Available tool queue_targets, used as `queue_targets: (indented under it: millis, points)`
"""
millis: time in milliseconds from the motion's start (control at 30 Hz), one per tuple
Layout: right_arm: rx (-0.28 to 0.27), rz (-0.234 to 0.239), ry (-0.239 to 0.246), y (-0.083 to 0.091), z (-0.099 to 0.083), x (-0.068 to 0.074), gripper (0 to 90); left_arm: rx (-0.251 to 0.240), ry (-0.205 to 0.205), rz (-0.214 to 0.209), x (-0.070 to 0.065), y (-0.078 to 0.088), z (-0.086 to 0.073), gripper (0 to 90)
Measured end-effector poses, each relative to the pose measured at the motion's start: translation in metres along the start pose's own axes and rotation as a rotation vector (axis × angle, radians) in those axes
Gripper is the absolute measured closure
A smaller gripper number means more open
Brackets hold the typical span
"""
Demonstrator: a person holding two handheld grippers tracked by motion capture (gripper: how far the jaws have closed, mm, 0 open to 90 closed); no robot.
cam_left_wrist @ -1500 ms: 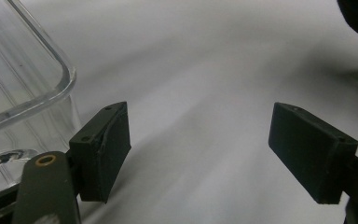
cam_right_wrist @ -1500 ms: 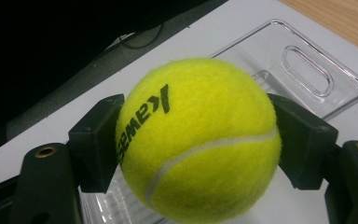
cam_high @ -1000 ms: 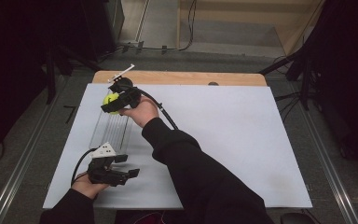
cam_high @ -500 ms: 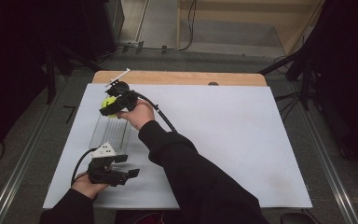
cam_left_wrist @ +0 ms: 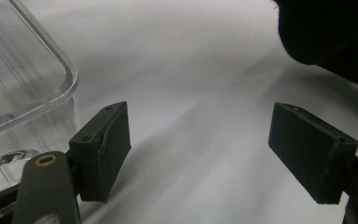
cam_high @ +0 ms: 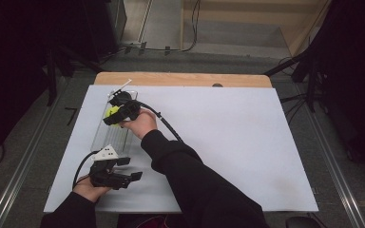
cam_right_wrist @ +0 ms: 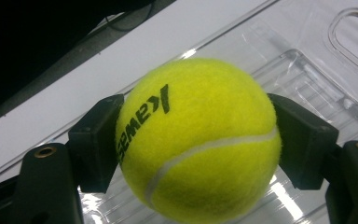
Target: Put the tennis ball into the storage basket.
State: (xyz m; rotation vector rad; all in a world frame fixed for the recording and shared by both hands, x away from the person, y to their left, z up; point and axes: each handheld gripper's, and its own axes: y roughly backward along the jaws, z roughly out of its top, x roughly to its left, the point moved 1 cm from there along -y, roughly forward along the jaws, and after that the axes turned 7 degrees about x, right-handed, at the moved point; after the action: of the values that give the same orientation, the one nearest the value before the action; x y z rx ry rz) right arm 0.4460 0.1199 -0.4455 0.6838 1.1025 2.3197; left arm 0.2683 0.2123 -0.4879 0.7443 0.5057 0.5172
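A yellow tennis ball [cam_right_wrist: 198, 140] with black lettering sits clamped between the jaws of my right gripper [cam_right_wrist: 196, 144]. In the high view that right gripper [cam_high: 115, 115] holds the tennis ball [cam_high: 111, 112] above a clear plastic tray [cam_high: 105, 137] at the left of the white table top [cam_high: 228, 142]. My left gripper [cam_high: 128, 176] rests near the table's front left edge, just in front of the tray. In its own view the left gripper [cam_left_wrist: 200, 154] stands open with bare table between its pads, and the clear tray's rounded corner [cam_left_wrist: 51, 88] lies to the left.
A black sleeve [cam_high: 204, 185] reaches diagonally from the bottom centre across the table toward the tray. A black cable [cam_high: 164, 122] trails from the right gripper. A wooden strip [cam_high: 180, 79] runs along the far edge. Dark stands and floor rails surround the table.
The right gripper with the ball has shifted slightly toward the far end of the tray. The left gripper has stayed put.
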Motion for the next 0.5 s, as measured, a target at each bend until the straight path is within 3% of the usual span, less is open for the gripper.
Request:
queue_targets:
  millis: [267, 333, 500]
  points:
    - [-0.012, -0.005, -0.006, 0.003, -0.002, -0.003, 22.4, 0.001, -0.005, -0.001, 0.000, 0.000, 0.000, 21.1]
    - [-0.025, 0.001, -0.006, 0.004, -0.001, -0.004, 13.2, 0.001, -0.001, 0.003, 0.000, 0.000, 0.000, 21.2]
    - [-0.059, -0.001, -0.017, 0.014, 0.000, -0.007, 12.2, -0.002, -0.001, 0.002, 0.000, 0.000, 0.000, 21.1]
